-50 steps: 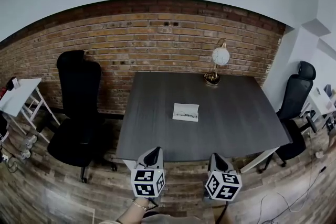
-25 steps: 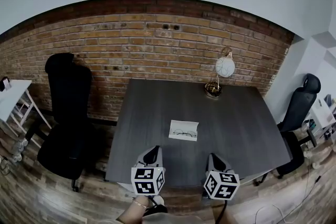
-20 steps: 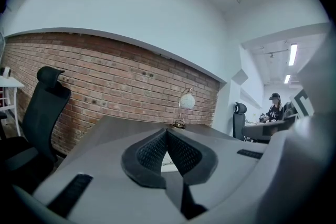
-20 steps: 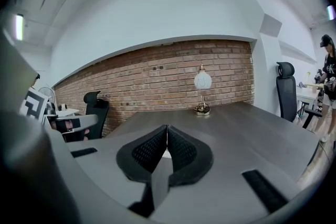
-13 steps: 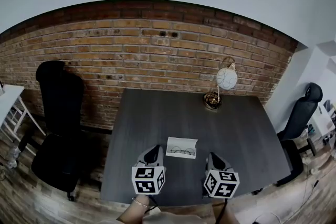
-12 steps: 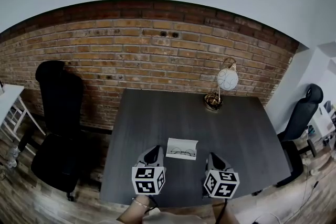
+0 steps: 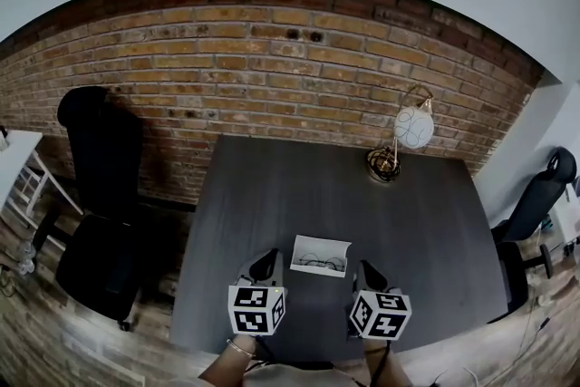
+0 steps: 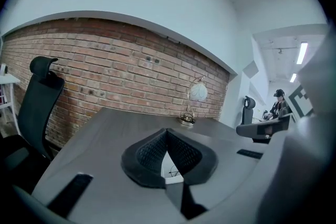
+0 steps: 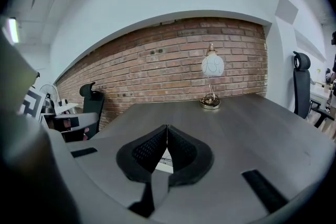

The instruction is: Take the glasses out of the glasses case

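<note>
A white open glasses case lies on the dark table near its front edge, with thin-framed glasses inside it. My left gripper hovers just left of the case, jaws shut and empty. My right gripper hovers just right of the case, jaws likewise shut with nothing between them. In the left gripper view a sliver of the case shows behind the closed pads. In the right gripper view the case peeks out below the closed pads.
A globe desk lamp on a brass base stands at the table's far right. A brick wall runs behind the table. A black office chair stands to the left, another at the right.
The view has come closer to the table; both grippers, once short of its front edge, now flank the glasses case over the tabletop. Both remain shut.
</note>
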`<state>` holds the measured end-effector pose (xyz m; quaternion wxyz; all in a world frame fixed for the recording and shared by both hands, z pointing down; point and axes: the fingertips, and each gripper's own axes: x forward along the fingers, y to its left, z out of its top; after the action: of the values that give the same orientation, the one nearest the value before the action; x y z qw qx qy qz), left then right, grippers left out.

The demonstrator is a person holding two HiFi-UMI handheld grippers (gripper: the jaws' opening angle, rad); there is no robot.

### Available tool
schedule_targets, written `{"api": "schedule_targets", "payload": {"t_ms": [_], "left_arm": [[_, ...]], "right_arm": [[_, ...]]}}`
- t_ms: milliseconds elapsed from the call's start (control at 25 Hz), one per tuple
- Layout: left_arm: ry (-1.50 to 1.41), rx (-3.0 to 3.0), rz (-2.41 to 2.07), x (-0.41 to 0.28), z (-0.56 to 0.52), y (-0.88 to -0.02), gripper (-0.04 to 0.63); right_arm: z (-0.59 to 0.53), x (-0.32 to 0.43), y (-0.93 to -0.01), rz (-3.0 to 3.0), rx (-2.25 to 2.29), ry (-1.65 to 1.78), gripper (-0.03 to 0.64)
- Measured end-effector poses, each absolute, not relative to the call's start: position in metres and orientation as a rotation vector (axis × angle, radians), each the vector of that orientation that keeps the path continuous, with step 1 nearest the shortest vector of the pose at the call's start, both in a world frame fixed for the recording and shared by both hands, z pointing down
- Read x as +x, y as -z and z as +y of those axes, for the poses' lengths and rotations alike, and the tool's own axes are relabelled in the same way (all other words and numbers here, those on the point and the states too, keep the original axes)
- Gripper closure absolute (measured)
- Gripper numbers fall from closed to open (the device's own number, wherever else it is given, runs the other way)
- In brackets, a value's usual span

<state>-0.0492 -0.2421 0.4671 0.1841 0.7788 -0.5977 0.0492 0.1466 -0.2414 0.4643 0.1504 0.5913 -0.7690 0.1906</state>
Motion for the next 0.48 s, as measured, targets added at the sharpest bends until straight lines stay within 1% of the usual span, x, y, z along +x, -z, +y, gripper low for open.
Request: {"api": "schedule_targets", "payload": {"t_ms": [480], "left_arm": [[-0.209,2.073,-1.787,-0.046,-0.245,-0.485,0.578]], "right_arm": [[-0.266,0.142,-0.49,-2.286,1.455,-0.586,0.583]]}}
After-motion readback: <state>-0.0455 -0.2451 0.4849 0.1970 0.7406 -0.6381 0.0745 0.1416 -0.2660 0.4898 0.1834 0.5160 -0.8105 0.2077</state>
